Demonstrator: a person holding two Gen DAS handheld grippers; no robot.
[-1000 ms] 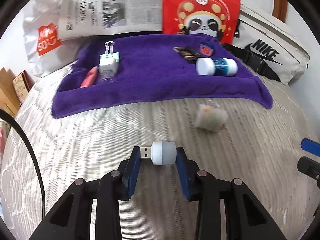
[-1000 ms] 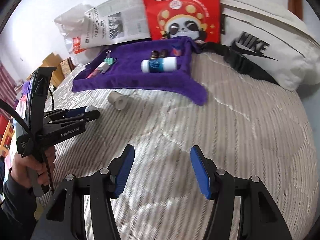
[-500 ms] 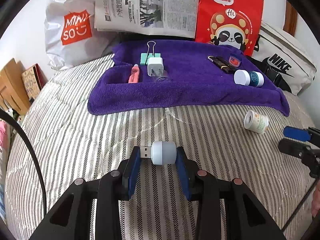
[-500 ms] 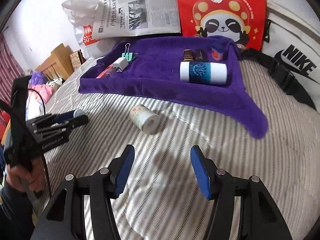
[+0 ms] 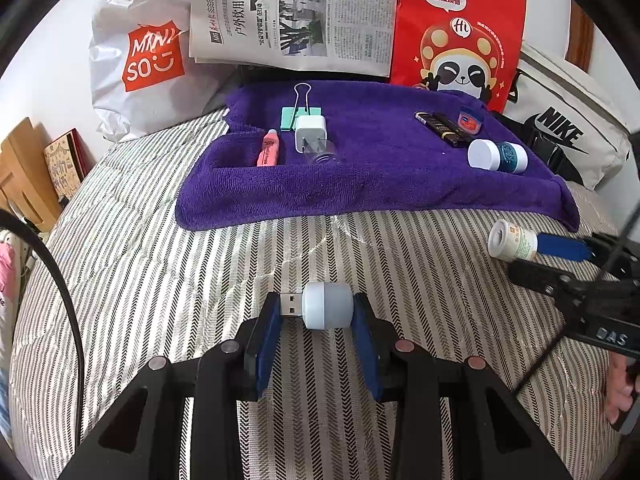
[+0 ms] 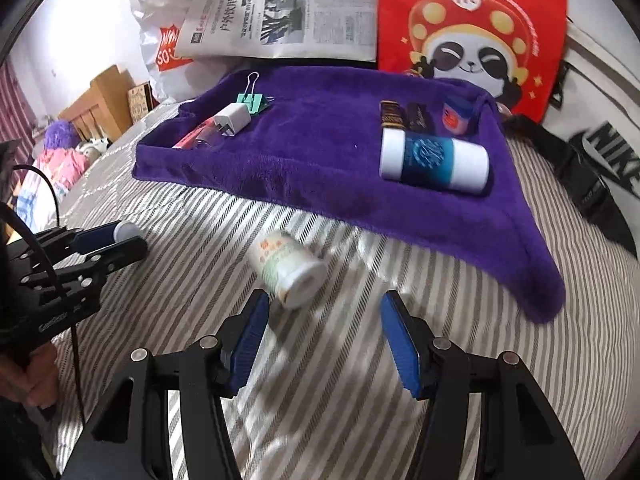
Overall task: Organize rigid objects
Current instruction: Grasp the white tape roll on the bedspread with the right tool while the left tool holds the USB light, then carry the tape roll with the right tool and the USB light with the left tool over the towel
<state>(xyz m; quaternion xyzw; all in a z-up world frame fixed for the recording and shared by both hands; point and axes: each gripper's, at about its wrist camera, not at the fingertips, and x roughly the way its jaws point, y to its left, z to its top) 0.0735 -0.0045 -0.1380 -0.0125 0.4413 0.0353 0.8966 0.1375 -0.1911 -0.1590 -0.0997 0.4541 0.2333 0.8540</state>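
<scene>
Gripping USB night light (image 5: 327, 306) in left gripper (image 5: 316, 312); hovering spread right gripper (image 6: 322, 320) just behind small bottle (image 6: 286, 268).

A white Miniso bag (image 5: 140, 60) leans at the back left of the bed (image 5: 160, 280), with a folded newspaper (image 5: 296, 12) propped beside it and a red panda-print bag (image 5: 460, 36) next along. A white Nike bag (image 5: 568, 132) with a black strap lies at the right. Wooden furniture (image 6: 104, 100) stands off the bed's left side.
</scene>
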